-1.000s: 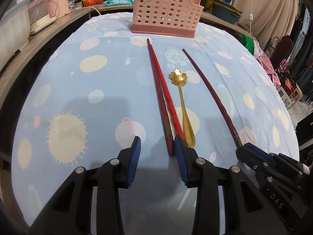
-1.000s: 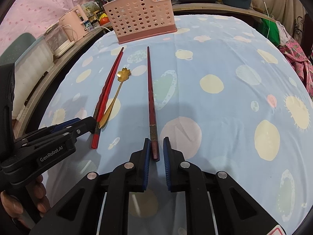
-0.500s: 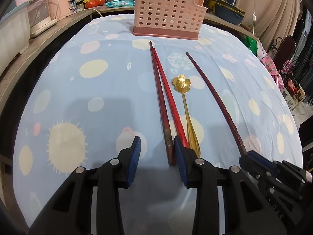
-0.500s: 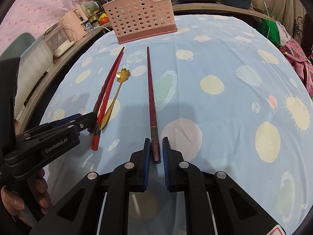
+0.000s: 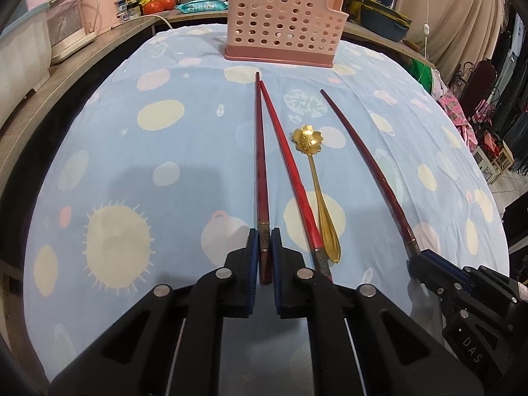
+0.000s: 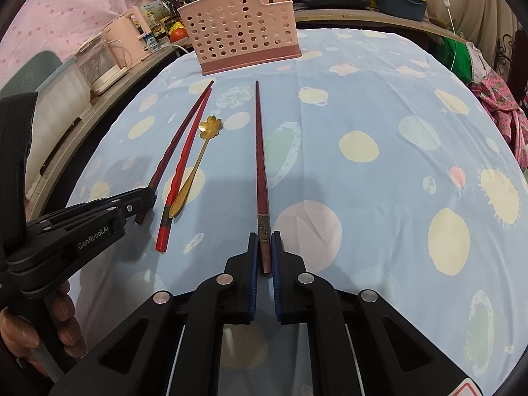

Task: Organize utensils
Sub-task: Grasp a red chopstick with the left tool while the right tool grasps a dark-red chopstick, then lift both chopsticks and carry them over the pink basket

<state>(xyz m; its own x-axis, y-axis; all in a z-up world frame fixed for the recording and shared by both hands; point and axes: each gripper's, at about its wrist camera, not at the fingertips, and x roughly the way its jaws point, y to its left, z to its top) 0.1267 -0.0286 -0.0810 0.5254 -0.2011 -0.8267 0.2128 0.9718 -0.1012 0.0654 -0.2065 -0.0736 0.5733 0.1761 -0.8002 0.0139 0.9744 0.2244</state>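
Observation:
My left gripper (image 5: 264, 247) is closing its jaws, and the pads press on the near end of a dark red chopstick (image 5: 259, 151). Beside it on the cloth lie a bright red chopstick (image 5: 290, 171) and a gold spoon (image 5: 315, 178) with a flower-shaped end. My right gripper (image 6: 264, 247) is also closing, its pads pressed on the near end of a second dark red chopstick (image 6: 260, 158). That chopstick lies apart, to the right of the spoon (image 6: 194, 171). A pink perforated basket (image 5: 283, 16) stands at the far edge. The left gripper (image 6: 142, 198) shows at the left of the right wrist view.
A blue patterned cloth (image 5: 165, 165) covers the table. Pink and white appliances (image 5: 76, 26), bottles and tomatoes stand on the wooden counter at the left and back. Pots and a blue dish (image 6: 399, 3) sit behind the basket. Clothes hang at the far right.
The left jaws have closed from well apart onto the dark red chopstick. The right jaws have narrowed slightly onto their chopstick. Neither hand has shifted.

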